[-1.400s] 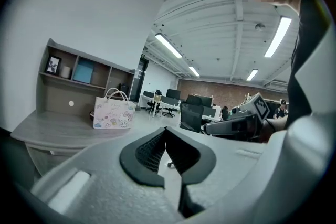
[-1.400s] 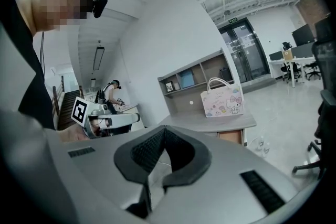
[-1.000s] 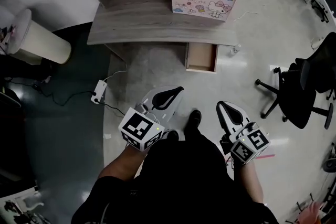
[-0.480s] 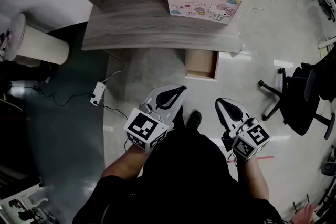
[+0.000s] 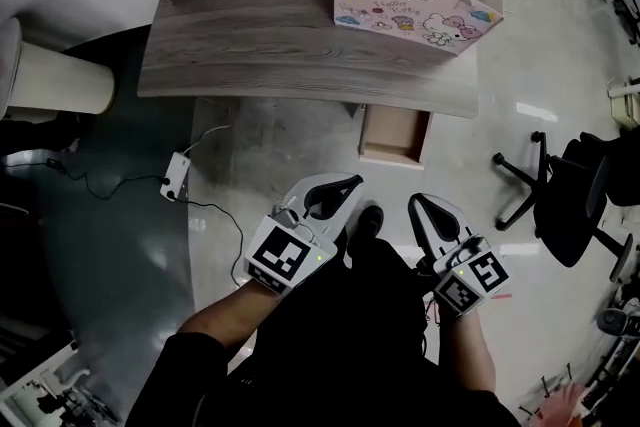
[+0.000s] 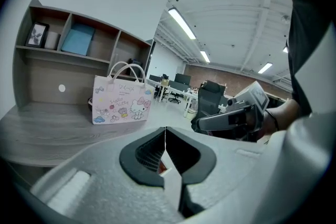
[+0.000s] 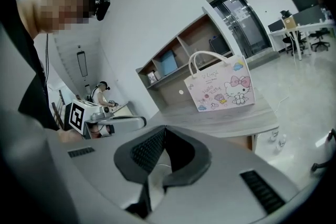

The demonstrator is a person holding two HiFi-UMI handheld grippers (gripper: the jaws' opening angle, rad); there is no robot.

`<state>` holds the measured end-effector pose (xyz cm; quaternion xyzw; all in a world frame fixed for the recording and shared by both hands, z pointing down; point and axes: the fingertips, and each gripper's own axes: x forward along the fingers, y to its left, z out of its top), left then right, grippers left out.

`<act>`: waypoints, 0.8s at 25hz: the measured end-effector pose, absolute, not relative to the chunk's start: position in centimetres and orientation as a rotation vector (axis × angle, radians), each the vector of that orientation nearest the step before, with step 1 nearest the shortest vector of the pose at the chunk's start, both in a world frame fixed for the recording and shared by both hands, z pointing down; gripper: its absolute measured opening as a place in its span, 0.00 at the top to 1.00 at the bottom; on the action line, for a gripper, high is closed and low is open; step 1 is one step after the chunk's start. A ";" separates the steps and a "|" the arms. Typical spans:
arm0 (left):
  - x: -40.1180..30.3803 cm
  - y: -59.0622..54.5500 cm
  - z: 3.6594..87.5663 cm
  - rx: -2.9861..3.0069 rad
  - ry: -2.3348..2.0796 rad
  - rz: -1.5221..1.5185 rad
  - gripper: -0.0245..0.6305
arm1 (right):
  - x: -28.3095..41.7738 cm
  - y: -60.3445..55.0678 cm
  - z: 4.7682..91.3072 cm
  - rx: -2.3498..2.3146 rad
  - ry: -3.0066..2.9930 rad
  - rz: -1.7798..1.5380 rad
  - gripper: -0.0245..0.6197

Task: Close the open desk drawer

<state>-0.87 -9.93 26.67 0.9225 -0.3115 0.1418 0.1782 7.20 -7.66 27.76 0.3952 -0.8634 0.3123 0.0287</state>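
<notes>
Probably the drawer [image 5: 395, 133] slides lightly and is rigid; push its front edge squarely. Left gripper [image 5: 345, 185] and right gripper [image 5: 418, 203] are closed, empty.

My left gripper [image 5: 348, 183] and right gripper [image 5: 416, 202] are pale grey shells, their fingers lined with black ribbed pads [image 6: 144, 152]. Behind the fingers each carries a white cube [image 5: 283, 255] with black square markers. I wear black clothing [image 5: 340, 335] and black shoes [image 5: 370, 221].
</notes>
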 end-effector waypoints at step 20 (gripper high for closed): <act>1.8 -15.7 45.8 2.444 -0.867 0.548 0.95 | 8.9 -12.6 47.4 1.177 -2.564 1.164 0.94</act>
